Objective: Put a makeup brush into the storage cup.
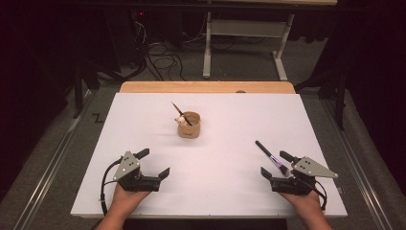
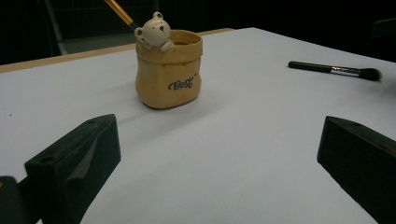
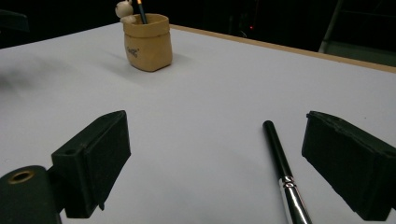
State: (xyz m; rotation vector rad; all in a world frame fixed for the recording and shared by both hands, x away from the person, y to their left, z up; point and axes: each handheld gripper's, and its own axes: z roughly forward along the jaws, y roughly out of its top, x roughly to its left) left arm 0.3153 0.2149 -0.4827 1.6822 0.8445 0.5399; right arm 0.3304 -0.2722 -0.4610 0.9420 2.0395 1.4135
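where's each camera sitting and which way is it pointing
High view: above the person's side, looking forward and down on the table; both hands, left gripper and right gripper show.
Left gripper view: low on the left gripper, facing the bear pot; its open jaws show.
Right gripper view: low on the right gripper, jaws either side of the makeup brush.
All three share pot and brush.

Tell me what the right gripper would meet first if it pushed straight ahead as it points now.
Most likely the black makeup brush, lying flat between the open right gripper jaws. Past it is bare white table; the bear pot sits off-line to one side, though depth is uncertain.
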